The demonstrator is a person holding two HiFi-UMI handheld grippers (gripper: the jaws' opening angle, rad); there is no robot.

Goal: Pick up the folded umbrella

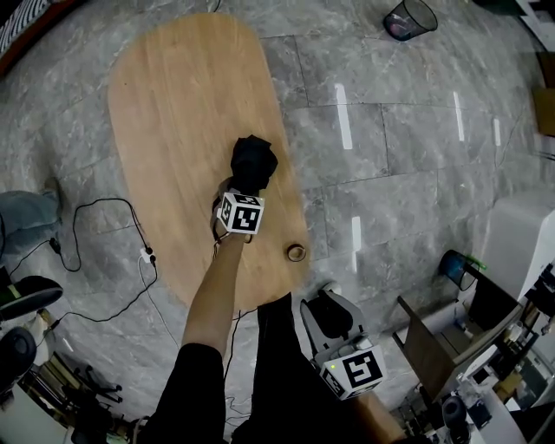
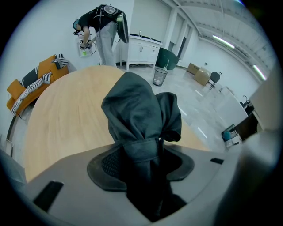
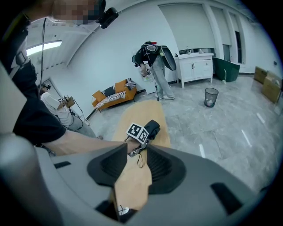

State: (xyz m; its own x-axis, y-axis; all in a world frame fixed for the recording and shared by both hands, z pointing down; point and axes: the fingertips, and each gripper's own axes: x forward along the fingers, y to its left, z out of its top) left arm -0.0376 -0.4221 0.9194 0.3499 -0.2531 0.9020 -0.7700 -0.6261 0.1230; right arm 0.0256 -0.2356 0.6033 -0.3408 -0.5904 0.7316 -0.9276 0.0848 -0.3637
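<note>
The folded umbrella (image 1: 253,160), a black bundle of cloth, stands up from the oval wooden table (image 1: 182,95) near its right edge. My left gripper (image 1: 245,186) comes at it from the near side and is shut on its lower part. In the left gripper view the umbrella (image 2: 141,114) fills the gap of the left gripper (image 2: 141,165), and both pads press into the cloth. My right gripper (image 1: 328,310) hangs open off the table's near end with nothing in it. The right gripper view looks past the right gripper (image 3: 135,165) to the umbrella (image 3: 152,128) and the left hand.
A small tape ring (image 1: 296,252) lies on the table right of my left arm. A wire wastebasket (image 1: 409,19) stands on the grey stone floor beyond. A cable (image 1: 104,208) runs over the floor at the left. Chairs and clutter (image 1: 451,347) crowd the lower right. A person (image 2: 104,26) stands far off.
</note>
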